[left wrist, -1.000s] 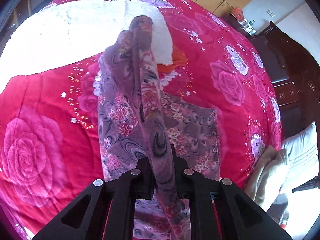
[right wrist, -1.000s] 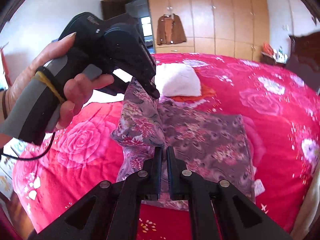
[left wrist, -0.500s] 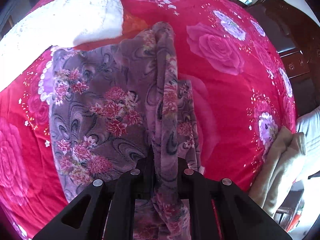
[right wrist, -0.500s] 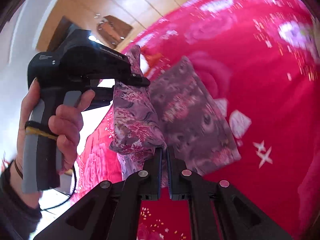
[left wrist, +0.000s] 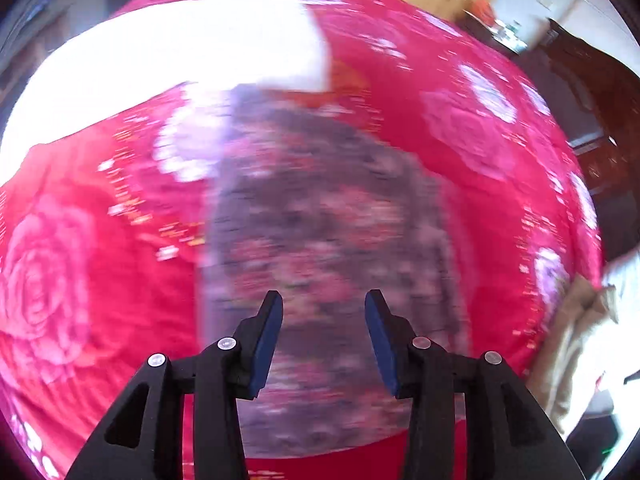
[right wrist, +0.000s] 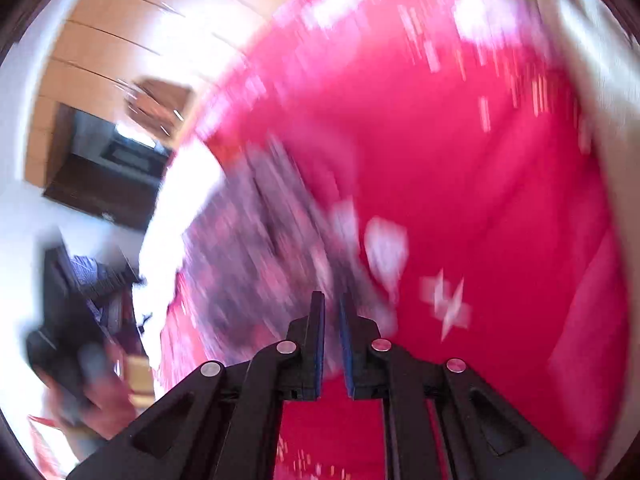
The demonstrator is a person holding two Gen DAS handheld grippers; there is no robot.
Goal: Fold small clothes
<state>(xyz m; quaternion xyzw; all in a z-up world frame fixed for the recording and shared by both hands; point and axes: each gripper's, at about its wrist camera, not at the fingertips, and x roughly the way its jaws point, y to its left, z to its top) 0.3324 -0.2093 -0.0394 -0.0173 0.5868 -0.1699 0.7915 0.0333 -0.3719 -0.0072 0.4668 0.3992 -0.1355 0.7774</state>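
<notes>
Bed cover [left wrist: 460,92]: red, rose-printed, filled most of both views; heavy blur throughout.
White cloth [left wrist: 180,48]: lay on the cover beyond the garment, touching its far edge or just past it; blur hid which.
Garment [left wrist: 328,216]: purple flowered piece, lay flat on the cover as a rough rectangle, directly below the left gripper; in the right wrist view [right wrist: 248,248] it sat left of centre, ahead of the right gripper.
Step in hand: release after laying a fold down, by my reading; cloth looked settled, no part lifted.
Left gripper [left wrist: 324,312]: pointed steeply down over the garment's near half; jaws opening, well apart, nothing between the pads.
Right gripper [right wrist: 331,308]: tilted down toward the garment's edge; jaws opening, only a narrow gap, no cloth seen in it.
Person's hand [right wrist: 96,396]: low left in the right wrist view, wrapped round the left gripper's handle.
Next move: likely calls for both grippers to take fresh edges for another fold, or smoothing; corners too blurred to pick.
</notes>
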